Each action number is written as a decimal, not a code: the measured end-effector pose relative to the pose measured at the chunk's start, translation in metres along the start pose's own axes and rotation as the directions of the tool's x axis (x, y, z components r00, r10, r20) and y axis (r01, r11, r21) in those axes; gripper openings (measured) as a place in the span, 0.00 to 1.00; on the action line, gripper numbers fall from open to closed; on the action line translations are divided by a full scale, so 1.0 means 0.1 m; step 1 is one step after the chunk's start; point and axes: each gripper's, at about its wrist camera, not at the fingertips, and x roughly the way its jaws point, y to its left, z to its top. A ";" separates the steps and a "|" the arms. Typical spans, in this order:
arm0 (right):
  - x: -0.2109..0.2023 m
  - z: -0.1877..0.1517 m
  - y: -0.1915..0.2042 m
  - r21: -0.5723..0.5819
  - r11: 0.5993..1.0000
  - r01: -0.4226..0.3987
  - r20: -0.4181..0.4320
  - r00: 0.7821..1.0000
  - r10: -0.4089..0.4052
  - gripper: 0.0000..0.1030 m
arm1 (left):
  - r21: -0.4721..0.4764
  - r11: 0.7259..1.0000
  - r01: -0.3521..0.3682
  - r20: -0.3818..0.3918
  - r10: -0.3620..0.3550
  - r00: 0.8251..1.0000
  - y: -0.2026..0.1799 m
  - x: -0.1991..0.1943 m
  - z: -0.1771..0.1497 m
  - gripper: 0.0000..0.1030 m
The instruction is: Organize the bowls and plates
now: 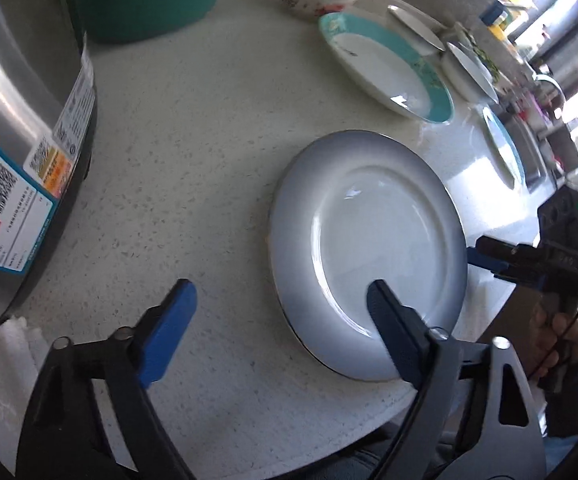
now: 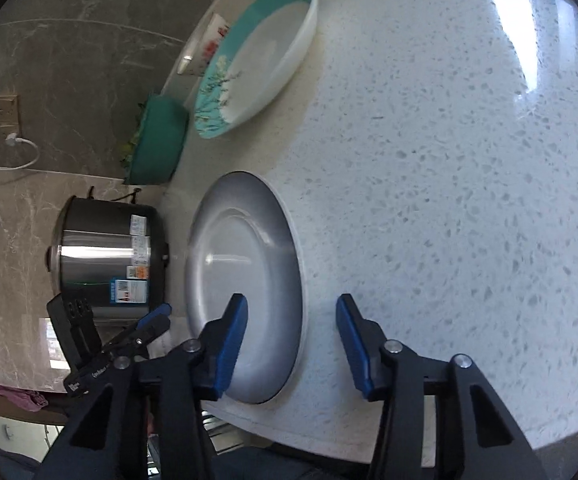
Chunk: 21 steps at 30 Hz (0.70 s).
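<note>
Speckled white countertop [image 2: 449,200] against grey marble wall [image 2: 69,40].

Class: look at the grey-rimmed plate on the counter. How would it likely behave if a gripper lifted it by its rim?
The grey-rimmed plate looks glazed and shiny, so probably slippery and stiff. It lies flat on the counter, so getting under its rim may be awkward. It seems ceramic, so likely breakable.
</note>
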 end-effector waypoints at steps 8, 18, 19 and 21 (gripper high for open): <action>0.06 0.10 -0.07 -0.007 0.997 -0.083 -0.052 0.995 0.083 0.30 | -0.025 0.999 0.034 -0.059 -0.035 0.998 0.06 0.27 0.23 0.47; 0.15 0.31 -0.11 -0.031 0.988 -0.148 -0.143 0.979 0.143 0.25 | -0.025 0.998 0.056 -0.085 -0.058 0.995 -0.11 0.41 0.26 0.35; 0.17 0.31 -0.11 -0.034 0.988 -0.154 -0.151 0.978 0.147 0.25 | -0.017 0.998 0.058 -0.091 -0.060 0.994 -0.14 0.43 0.28 0.35; 0.19 0.32 -0.10 -0.041 0.985 -0.165 -0.166 0.974 0.157 0.25 | -0.017 0.997 0.071 -0.096 -0.073 0.993 -0.12 0.41 0.27 0.35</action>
